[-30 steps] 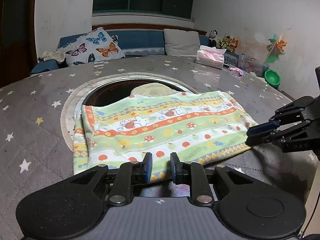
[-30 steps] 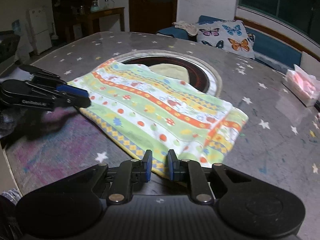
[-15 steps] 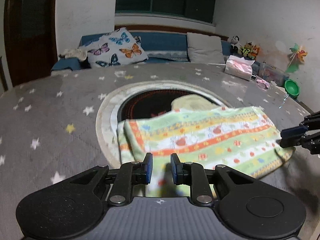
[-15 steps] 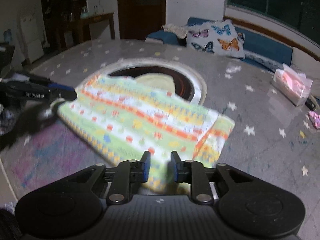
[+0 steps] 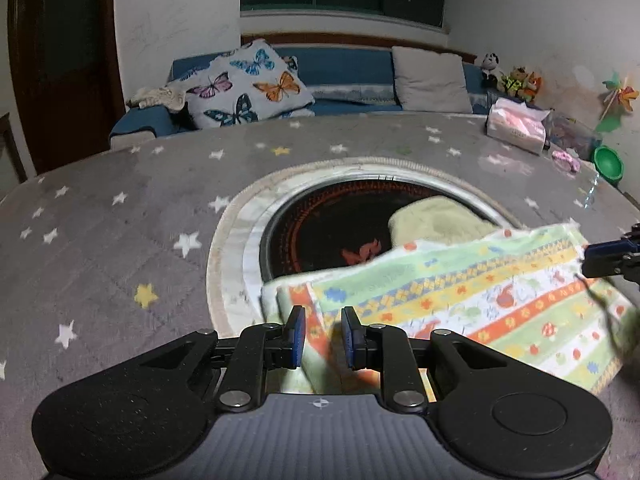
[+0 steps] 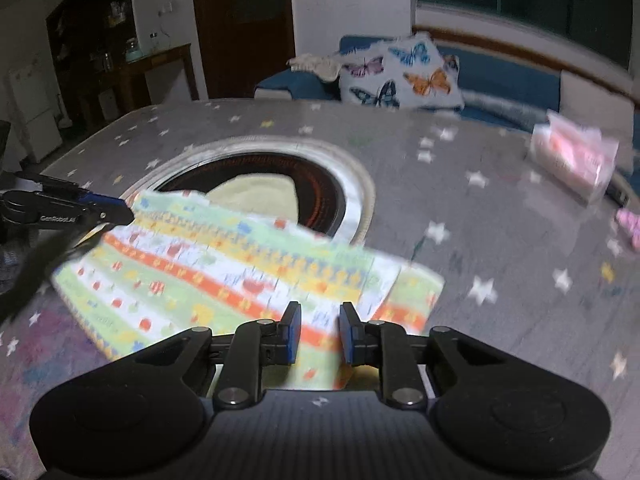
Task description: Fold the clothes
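A striped green, orange and white patterned cloth (image 5: 472, 300) lies on the round grey star-print table (image 5: 120, 240), partly over the dark round centre inset (image 5: 332, 220). Its near edge is raised and carried over the lower layer. My left gripper (image 5: 322, 338) has its blue pads around the cloth's near left corner. My right gripper (image 6: 319, 334) has its pads around the near right edge of the cloth (image 6: 240, 264). A gap shows between each pair of pads, so the hold is unclear. Each gripper shows in the other's view: the right one (image 5: 608, 254), the left one (image 6: 80, 210).
A pale yellow cloth (image 5: 432, 220) lies in the dark inset behind the patterned one. A pink tissue pack (image 5: 516, 128) and a green bowl (image 5: 608, 162) stand at the table's far right. A blue sofa with a butterfly pillow (image 5: 248, 84) is behind the table.
Both grippers have lifted the cloth's near edge and moved it forward over the rest of the cloth. The yellow-blue border now lies further back.
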`<state>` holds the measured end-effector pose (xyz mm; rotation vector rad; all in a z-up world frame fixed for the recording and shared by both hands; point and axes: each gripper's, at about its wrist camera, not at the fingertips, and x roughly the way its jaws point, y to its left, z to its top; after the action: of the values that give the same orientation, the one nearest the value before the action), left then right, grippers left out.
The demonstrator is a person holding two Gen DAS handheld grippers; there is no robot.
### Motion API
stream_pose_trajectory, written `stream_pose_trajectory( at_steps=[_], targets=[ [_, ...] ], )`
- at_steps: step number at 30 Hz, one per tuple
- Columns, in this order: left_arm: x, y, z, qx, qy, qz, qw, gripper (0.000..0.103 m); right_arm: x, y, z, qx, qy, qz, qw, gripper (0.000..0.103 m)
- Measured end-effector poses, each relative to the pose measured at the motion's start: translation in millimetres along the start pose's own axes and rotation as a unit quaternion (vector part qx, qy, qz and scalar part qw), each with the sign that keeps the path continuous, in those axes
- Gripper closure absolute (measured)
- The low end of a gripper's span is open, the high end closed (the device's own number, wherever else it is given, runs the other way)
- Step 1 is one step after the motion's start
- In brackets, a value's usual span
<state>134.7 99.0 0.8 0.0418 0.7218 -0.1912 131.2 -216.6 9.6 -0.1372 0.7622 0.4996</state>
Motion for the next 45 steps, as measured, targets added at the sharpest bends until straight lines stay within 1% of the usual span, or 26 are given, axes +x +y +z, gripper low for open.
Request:
stream_pose_trajectory(
  at_steps=[3, 7, 9, 11, 13, 14, 15, 16, 17, 18, 19, 20, 21, 23, 27, 28, 31, 34, 37, 40, 43, 45],
  targets=[
    [3.1, -5.2, 7.2, 0.007, -0.01, -0.007, 0.9999, 0.08, 10.3, -3.5, 10.6, 0.004, -0.006, -0.001, 1.0, 0.083],
    [21.3, -1.6, 7.3, 0.017, 0.005, 0.013, 0.9998, 0.081, 27.4, -14.1, 12.6, 0.019, 0.002, -0.012, 1.0, 0.085],
    [22.3, 3.9, 6.6, 0.009, 0.001, 0.009, 0.9999, 0.081, 27.3, -16.1, 12.0, 0.023, 0.0, -0.014, 1.0, 0.085],
    [18.1, 5.0, 7.8, 0.003, -0.002, 0.014, 0.9999, 0.081, 23.0, -13.1, 12.5, 0.019, -0.003, -0.019, 1.0, 0.083],
    [13.9, 6.2, 8.8, -0.003, -0.006, 0.019, 0.9998, 0.08, 17.7, -8.1, 13.3, 0.011, -0.005, -0.021, 1.0, 0.083],
    [10.4, 7.7, 8.6, -0.007, -0.008, 0.022, 0.9997, 0.074, 15.1, -5.6, 13.7, 0.008, -0.007, -0.022, 1.0, 0.082],
    [7.0, 9.2, 8.4, -0.011, -0.011, 0.026, 0.9995, 0.065, 11.9, -0.1, 13.9, 0.0, -0.009, -0.018, 1.0, 0.082],
    [3.1, 11.6, 8.0, -0.017, -0.013, 0.03, 0.9993, 0.06, 8.6, 5.8, 14.1, -0.009, -0.011, -0.013, 1.0, 0.081],
    [-0.5, 13.9, 7.9, -0.023, -0.015, 0.035, 0.999, 0.052, 6.3, 11.6, 14.1, -0.017, -0.012, -0.006, 1.0, 0.077],
    [-4.3, 16.5, 7.6, -0.028, -0.017, 0.039, 0.9987, 0.047, 3.0, 21.6, 14.1, -0.03, -0.014, 0.004, 0.999, 0.076],
    [-8.0, 19.2, 7.3, -0.033, -0.019, 0.043, 0.9983, 0.045, 0.5, 32.5, 14.2, -0.046, -0.015, 0.014, 0.999, 0.075],
    [-11.6, 22.0, 6.8, -0.039, -0.02, 0.047, 0.9979, 0.041, -1.9, 43.4, 14.4, -0.061, -0.016, 0.023, 0.998, 0.075],
    [-14.1, 25.2, 4.9, -0.046, -0.02, 0.049, 0.9975, 0.035, -3.6, 54.7, 14.3, -0.075, -0.016, 0.034, 0.996, 0.074],
    [-19.2, 31.7, 1.2, -0.061, -0.018, 0.053, 0.9965, 0.027, -6.3, 77.5, 14.0, -0.103, -0.017, 0.056, 0.993, 0.065],
    [-29.2, 44.7, -6.3, -0.091, -0.016, 0.061, 0.9939, 0.019, -7.2, 120.1, 13.2, -0.157, -0.017, 0.091, 0.983, 0.062],
    [-31.7, 47.9, -8.2, -0.099, -0.015, 0.063, 0.993, 0.018, -5.7, 131.9, 12.3, -0.174, -0.017, 0.097, 0.98, 0.06],
    [-39.2, 57.7, -13.8, -0.121, -0.014, 0.068, 0.9902, 0.018, 0.2, 166.0, 8.9, -0.222, -0.017, 0.112, 0.969, 0.059],
    [-47.2, 68.2, -18.5, -0.147, -0.016, 0.06, 0.9872, 0.018, 7.7, 189.7, 6.7, -0.252, -0.016, 0.12, 0.96, 0.059],
    [-52.0, 73.1, -21.2, -0.165, -0.018, 0.041, 0.9853, 0.018, 18.9, 212.0, 3.5, -0.269, -0.01, 0.129, 0.954, 0.059],
    [-53.7, 75.3, -23.4, -0.181, -0.015, 0.021, 0.9832, 0.018, 29.7, 229.2, -1.4, -0.287, -0.01, 0.122, 0.95, 0.059],
    [-52.7, 75.0, -26.0, -0.194, -0.009, 0.004, 0.9809, 0.018, 38.4, 240.8, -5.2, -0.304, -0.007, 0.104, 0.947, 0.061],
    [-51.8, 74.3, -26.7, -0.204, -0.005, -0.008, 0.9789, 0.018, 38.8, 243.1, -4.0, -0.304, -0.007, 0.096, 0.948, 0.07]
  ],
)
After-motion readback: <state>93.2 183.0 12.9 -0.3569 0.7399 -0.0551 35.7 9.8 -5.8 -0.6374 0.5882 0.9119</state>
